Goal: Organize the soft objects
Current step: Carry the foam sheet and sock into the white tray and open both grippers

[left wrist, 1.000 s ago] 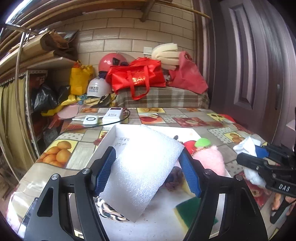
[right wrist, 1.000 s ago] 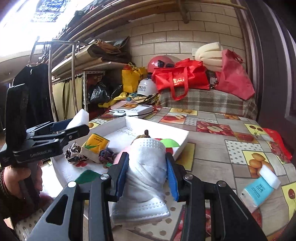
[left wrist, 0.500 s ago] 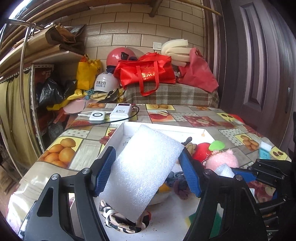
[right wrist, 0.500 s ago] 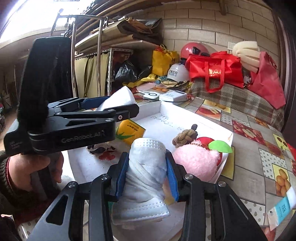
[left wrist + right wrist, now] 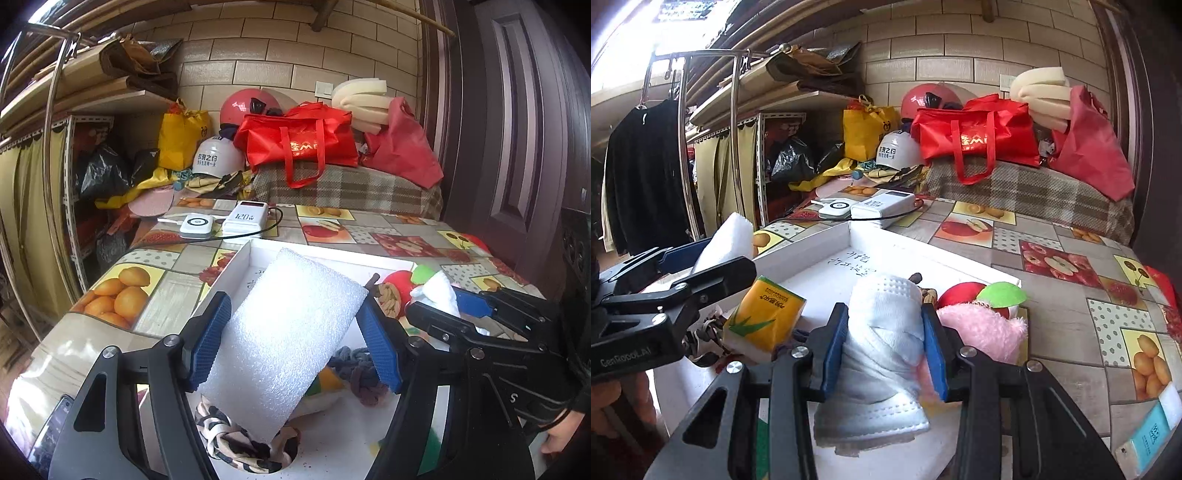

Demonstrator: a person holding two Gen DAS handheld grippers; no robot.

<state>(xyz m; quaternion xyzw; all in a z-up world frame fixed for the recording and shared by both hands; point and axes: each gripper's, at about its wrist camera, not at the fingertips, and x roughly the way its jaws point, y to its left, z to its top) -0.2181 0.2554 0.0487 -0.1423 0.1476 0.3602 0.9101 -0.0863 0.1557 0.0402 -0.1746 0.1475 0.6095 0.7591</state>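
Between left tongs, foam sheet

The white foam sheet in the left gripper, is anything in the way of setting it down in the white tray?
Yes. Under the foam sheet, the tray floor holds a patterned scrunchie and a knotted rope; only its far part looks bare.

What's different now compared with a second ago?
The right gripper, gripping the white face mask, slid left, from beside the white tray to over it, close to the left gripper. Both grips stayed shut; the left still holds its foam sheet.
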